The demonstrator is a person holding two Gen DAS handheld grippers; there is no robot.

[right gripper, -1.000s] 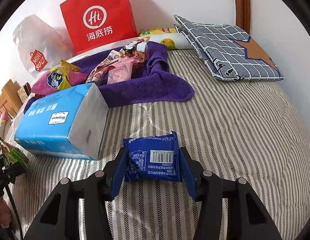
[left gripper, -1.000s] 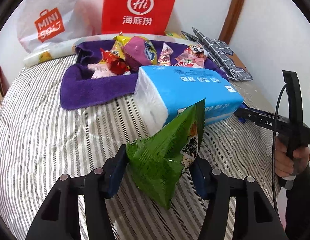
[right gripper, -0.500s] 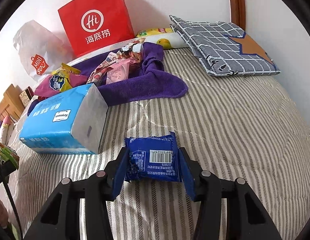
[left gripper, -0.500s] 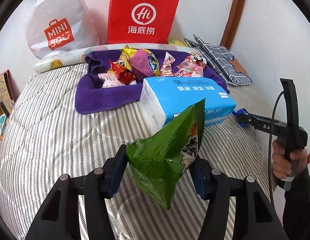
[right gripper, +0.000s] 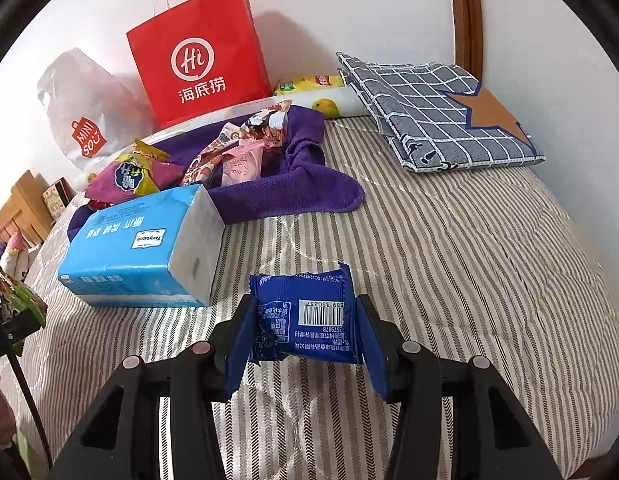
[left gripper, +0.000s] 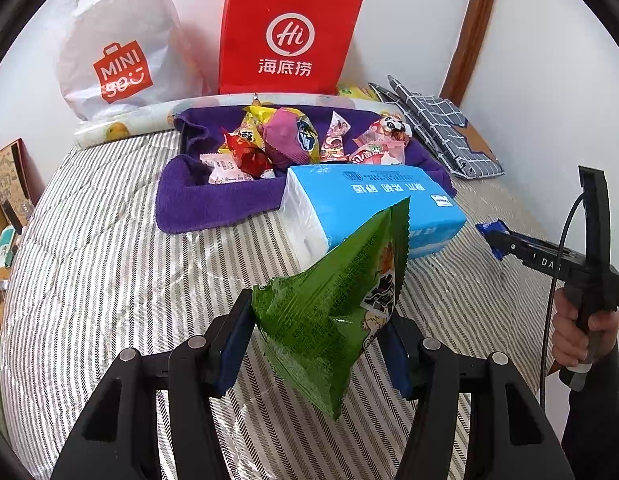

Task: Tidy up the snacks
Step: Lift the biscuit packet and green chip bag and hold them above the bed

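Left gripper (left gripper: 317,336) clenched on green packet (left gripper: 333,308), right gripper (right gripper: 303,334) on blue packet (right gripper: 305,320), both above the bed (right gripper: 449,264); each should clear the tissue pack (left gripper: 373,204) before release onto purple towel (left gripper: 213,200)

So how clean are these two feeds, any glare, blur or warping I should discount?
Left wrist view: sharp, evenly lit; fisheye bows the wooden frame and darkens the corners; slight sheen on the green snack bag in the left gripper. Right wrist view: equally sharp, barcode legible on the blue packet in the right gripper; red bag casts a soft wall shadow.
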